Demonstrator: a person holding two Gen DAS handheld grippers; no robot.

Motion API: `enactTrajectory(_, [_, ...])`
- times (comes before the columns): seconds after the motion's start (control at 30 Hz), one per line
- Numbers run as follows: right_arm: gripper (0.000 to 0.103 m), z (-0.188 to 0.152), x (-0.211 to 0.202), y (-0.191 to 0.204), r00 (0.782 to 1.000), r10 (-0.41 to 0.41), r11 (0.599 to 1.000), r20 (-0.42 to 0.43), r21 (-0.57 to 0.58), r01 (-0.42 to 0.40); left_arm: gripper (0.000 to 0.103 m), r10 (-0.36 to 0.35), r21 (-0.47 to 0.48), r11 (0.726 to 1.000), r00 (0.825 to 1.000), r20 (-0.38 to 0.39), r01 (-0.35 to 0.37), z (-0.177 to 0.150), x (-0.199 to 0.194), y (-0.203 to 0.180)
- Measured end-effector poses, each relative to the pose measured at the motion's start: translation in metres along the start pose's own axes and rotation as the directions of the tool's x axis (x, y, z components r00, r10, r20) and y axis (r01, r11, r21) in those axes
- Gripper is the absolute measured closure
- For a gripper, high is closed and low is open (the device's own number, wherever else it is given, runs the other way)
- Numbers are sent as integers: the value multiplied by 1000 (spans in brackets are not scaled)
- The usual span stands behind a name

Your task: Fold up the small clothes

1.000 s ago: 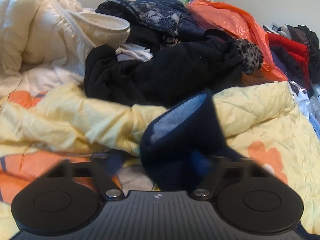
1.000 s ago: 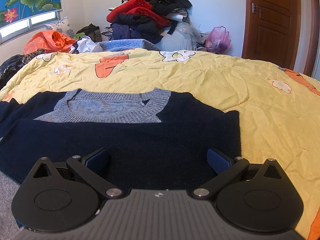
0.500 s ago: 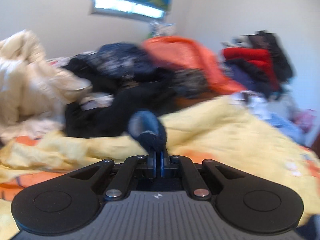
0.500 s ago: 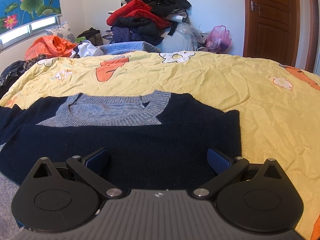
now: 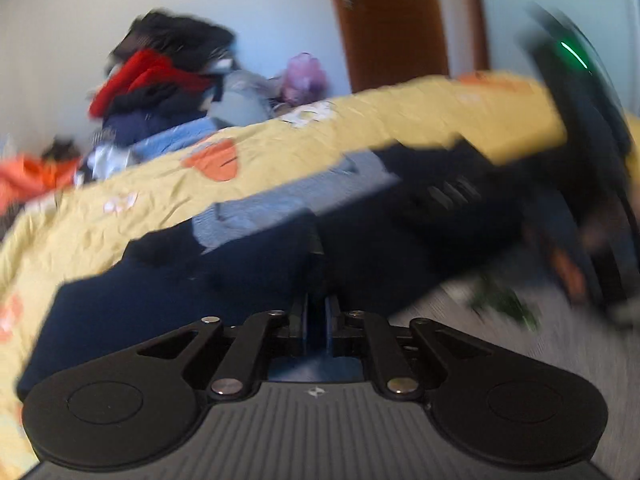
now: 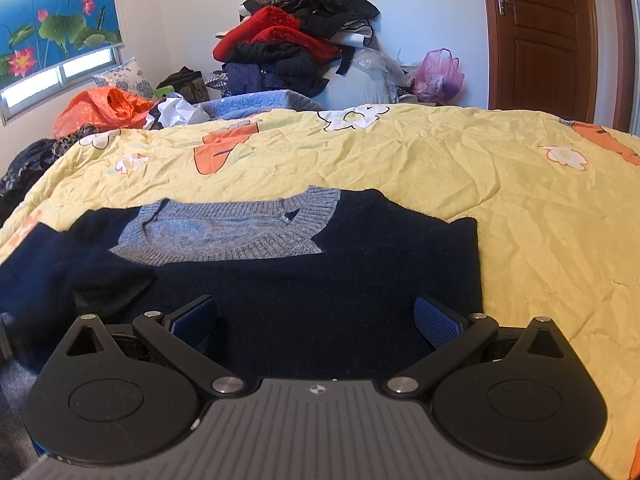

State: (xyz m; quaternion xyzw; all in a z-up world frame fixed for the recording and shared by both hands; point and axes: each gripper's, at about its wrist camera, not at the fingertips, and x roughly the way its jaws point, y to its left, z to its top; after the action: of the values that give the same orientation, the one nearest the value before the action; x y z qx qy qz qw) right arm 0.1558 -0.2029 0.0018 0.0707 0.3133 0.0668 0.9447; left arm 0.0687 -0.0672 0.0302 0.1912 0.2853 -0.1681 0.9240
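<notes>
A navy sweater (image 6: 320, 280) with a grey-blue ribbed collar (image 6: 224, 236) lies flat on the yellow bedspread (image 6: 440, 168). My right gripper (image 6: 316, 316) is open, low over the sweater's near hem, with its blue pads (image 6: 436, 322) apart. My left gripper (image 5: 316, 312) is shut on the sweater's left sleeve (image 5: 264, 256) and carries it over the sweater body; that view is blurred. The sleeve end also shows in the right wrist view (image 6: 112, 292), lying on the sweater's left side. The right gripper's body shows in the left wrist view (image 5: 592, 168).
A heap of red, black and navy clothes (image 6: 296, 48) sits beyond the bed's far edge, next to a pink plastic bag (image 6: 438, 72). An orange bag (image 6: 100, 110) lies at the far left under the window. A brown door (image 6: 540, 36) stands at the right.
My left gripper closed on the sleeve and swung right, from facing the clothes pile to facing the sweater, folding the sleeve inward. The right gripper stayed open and almost still.
</notes>
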Motion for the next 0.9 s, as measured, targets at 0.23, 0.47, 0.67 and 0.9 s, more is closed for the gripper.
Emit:
enactTrajectory(0.23, [0,0,-1,-1,1000,7,1000,4,8,-7,9,-40,-157,987,999,33,45,-35,-34,25])
enactTrajectory(0.47, [2,6,1,15,997,-63,995,-44,-76,60,5,-38,-497,867,999,2,34,-74,-42,76])
enactTrajectory(0.67, [22,33,-17,43,944,310,931,-112,238,-277,2,-18,-549,836,1000,-7,11,-78,-40,86])
enactTrajectory(0.9, [47,27,18,67,909,331,913,-252,329,-241,2,-28,-579,815,999,16,32,-82,-39,94])
